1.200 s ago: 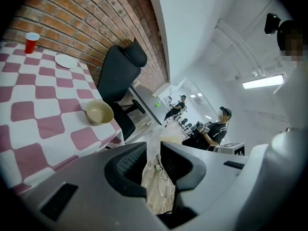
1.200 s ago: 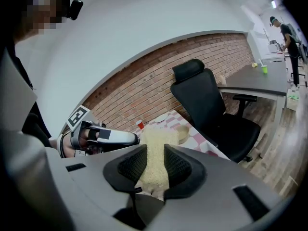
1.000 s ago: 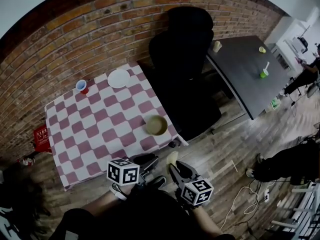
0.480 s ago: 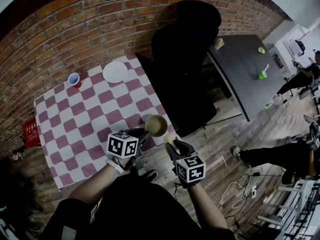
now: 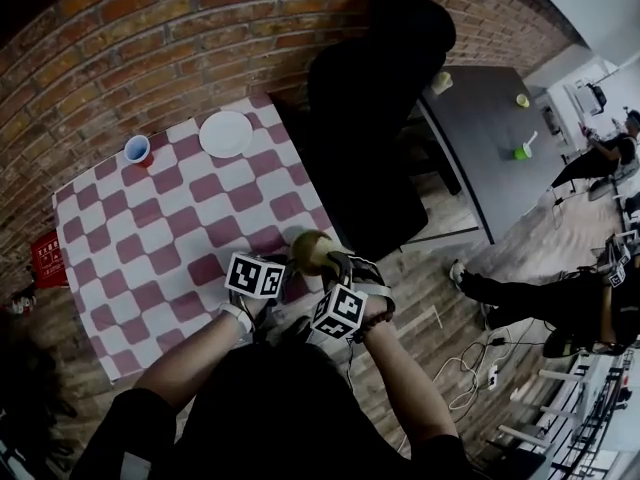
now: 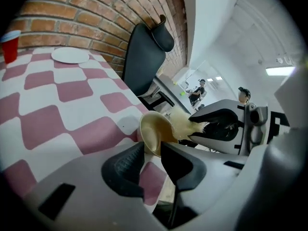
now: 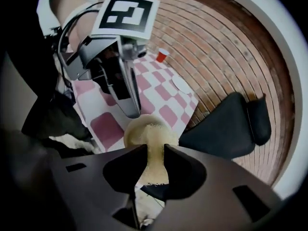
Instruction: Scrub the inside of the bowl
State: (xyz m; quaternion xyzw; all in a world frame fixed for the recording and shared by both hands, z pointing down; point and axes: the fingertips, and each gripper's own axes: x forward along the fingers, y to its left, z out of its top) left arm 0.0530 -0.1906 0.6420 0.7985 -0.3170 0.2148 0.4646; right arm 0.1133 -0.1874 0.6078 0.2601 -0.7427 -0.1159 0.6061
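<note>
A tan bowl stands tilted on its edge at the near right corner of the checkered table. My left gripper is shut on the bowl's rim; in the left gripper view the rim sits pinched between the jaws. My right gripper is shut on a yellow sponge, whose tip is pressed into the inside of the bowl. From the left gripper view, the sponge pokes out of the right gripper into the bowl's opening.
A white plate and a red cup stand at the table's far side. A black office chair is beside the table on the right, with a dark table beyond it. A person and cables are on the wooden floor to the right.
Both grippers came up from below the table edge to the bowl. The left one closed on the rim and tipped the bowl up; the right one brought the sponge into it.
</note>
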